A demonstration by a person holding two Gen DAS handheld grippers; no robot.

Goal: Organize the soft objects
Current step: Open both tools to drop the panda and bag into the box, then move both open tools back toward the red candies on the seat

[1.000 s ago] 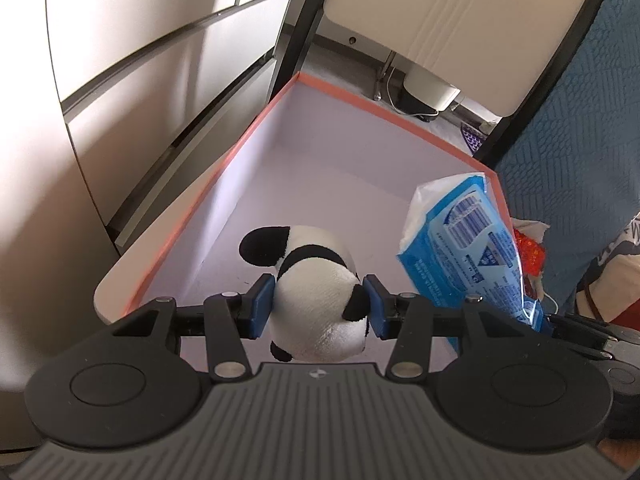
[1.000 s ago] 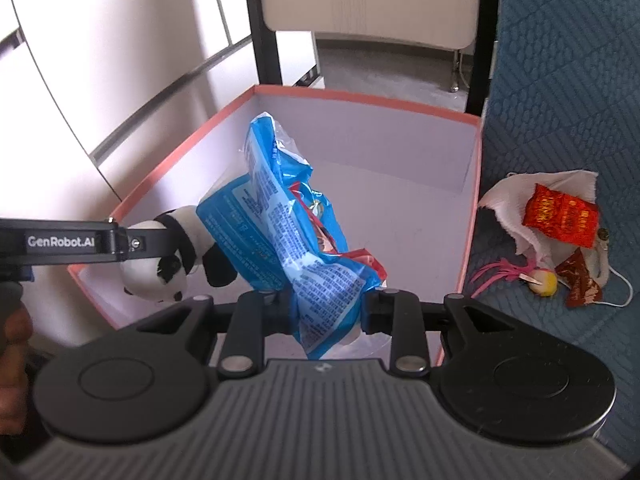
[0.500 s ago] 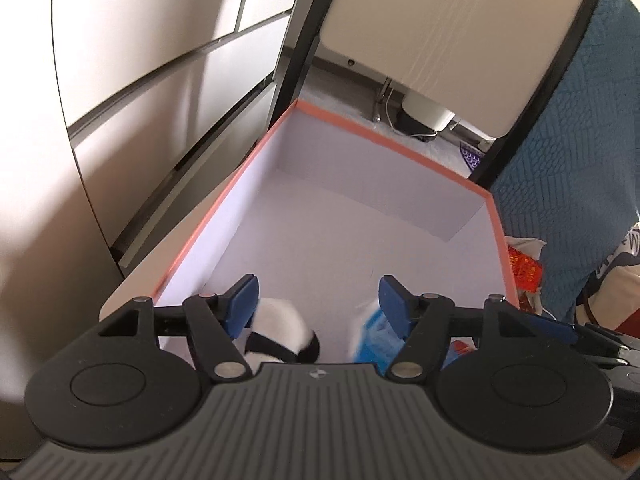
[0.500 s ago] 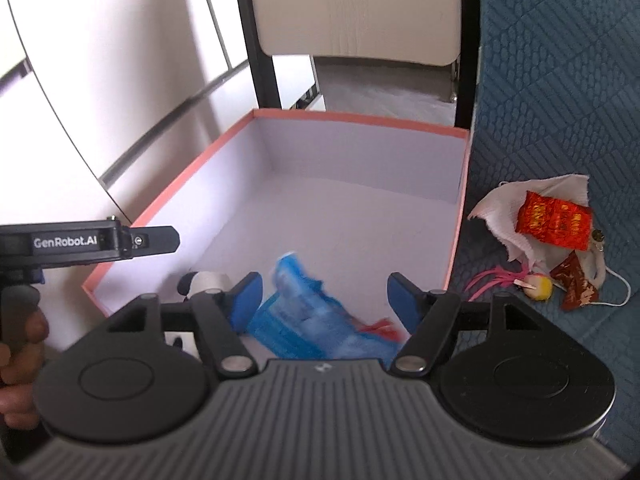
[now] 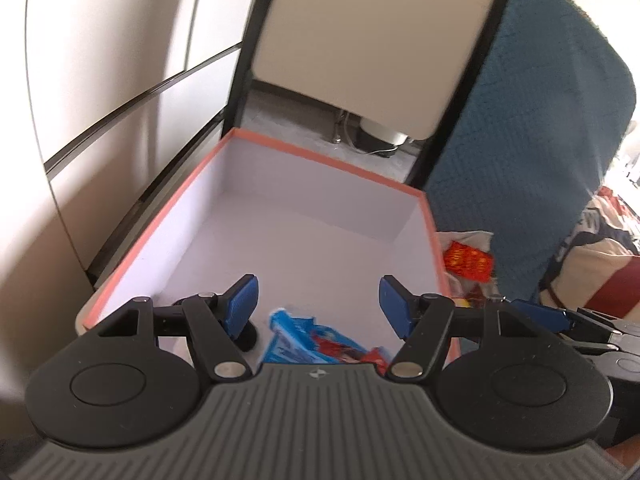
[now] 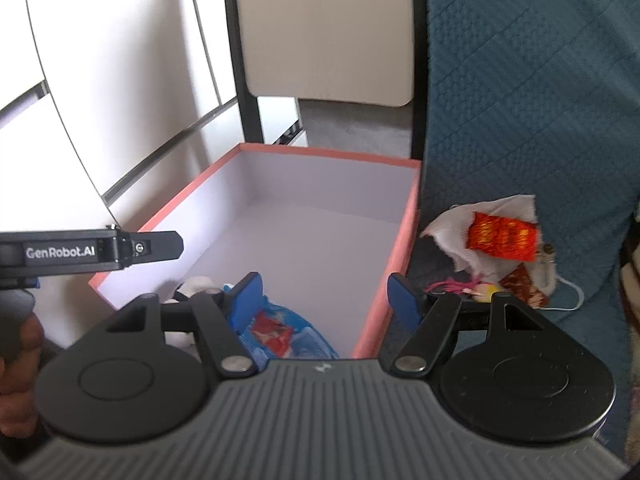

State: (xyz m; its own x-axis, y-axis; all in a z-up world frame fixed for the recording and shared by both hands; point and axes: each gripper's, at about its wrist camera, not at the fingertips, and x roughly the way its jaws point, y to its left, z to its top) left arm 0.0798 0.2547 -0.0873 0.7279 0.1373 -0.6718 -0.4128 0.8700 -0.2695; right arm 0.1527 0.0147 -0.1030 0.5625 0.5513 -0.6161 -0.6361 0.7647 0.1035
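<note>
My left gripper (image 5: 316, 304) hangs released over the near end of the box (image 5: 192, 178), blue pads spread wide with nothing between them. My right gripper (image 6: 326, 302) is likewise released and holds nothing.

In the left wrist view the box's orange rim runs from the lower left up to a far corner at top centre, then down the right side of the frame. Most of its pale floor is bare from mid-frame to the far wall, so there is open room ahead of both grippers. The blue tissue pack (image 5: 308, 340) lies on the box floor at the near end, just under the left gripper. In the right wrist view the same pack (image 6: 280, 332) sits at lower centre, and the panda plush (image 6: 196, 286) shows beside it to the left, partly hidden behind my left finger (image 6: 246, 304).

The right rim stands close to the blue quilted cushion (image 6: 540, 100), which fills the right of that frame. On it, just beside the box, lie a white cloth (image 6: 452, 228), a red packet (image 6: 502, 236) on top of the cloth, and a pink-and-yellow trinket (image 6: 476, 288) nearer me. The left gripper's body, marked GenRobot.AI (image 6: 60, 252), juts in from the left edge of the frame over the box's near left corner. A chair back (image 6: 324, 28) rises beyond the far wall.
</note>
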